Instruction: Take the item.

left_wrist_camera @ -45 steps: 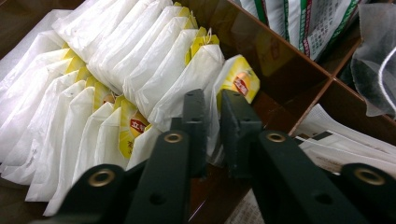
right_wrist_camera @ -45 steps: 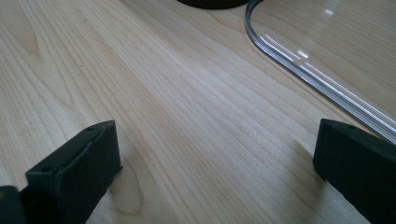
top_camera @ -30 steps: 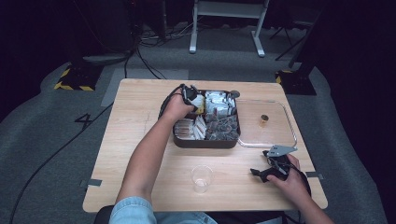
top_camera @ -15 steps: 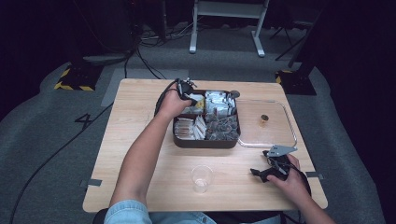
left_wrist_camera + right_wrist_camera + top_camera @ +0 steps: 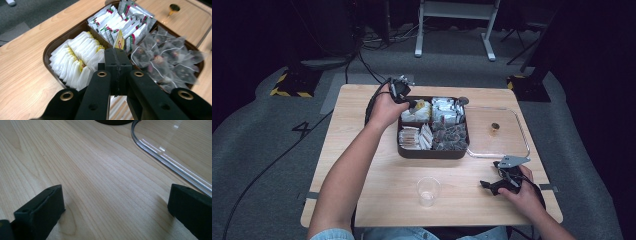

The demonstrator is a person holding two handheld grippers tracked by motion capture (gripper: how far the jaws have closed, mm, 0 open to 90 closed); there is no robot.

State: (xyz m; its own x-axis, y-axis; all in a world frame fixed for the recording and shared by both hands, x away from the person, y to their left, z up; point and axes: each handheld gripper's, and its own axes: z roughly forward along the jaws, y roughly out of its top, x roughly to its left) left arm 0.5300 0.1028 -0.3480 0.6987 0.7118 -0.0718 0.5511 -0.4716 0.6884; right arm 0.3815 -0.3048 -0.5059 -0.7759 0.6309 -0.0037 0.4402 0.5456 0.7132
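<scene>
My left hand-held gripper, clenched on a yellow tea-bag tag, hangs above the compartment tray; lift straight so the bag clears its neighbours. My right hand-held gripper rests released on the counter.

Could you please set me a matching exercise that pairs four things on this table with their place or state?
Things:
1. left claw
2. right claw
3. clear cup
4. clear lid

Places or states:
A. lies flat beside the brown tray, on its right in the high view
B. open, low over bare table
C. shut on a yellow tag
D. stands upright near the table's front edge

Pairs: 1-C, 2-B, 3-D, 4-A
</scene>
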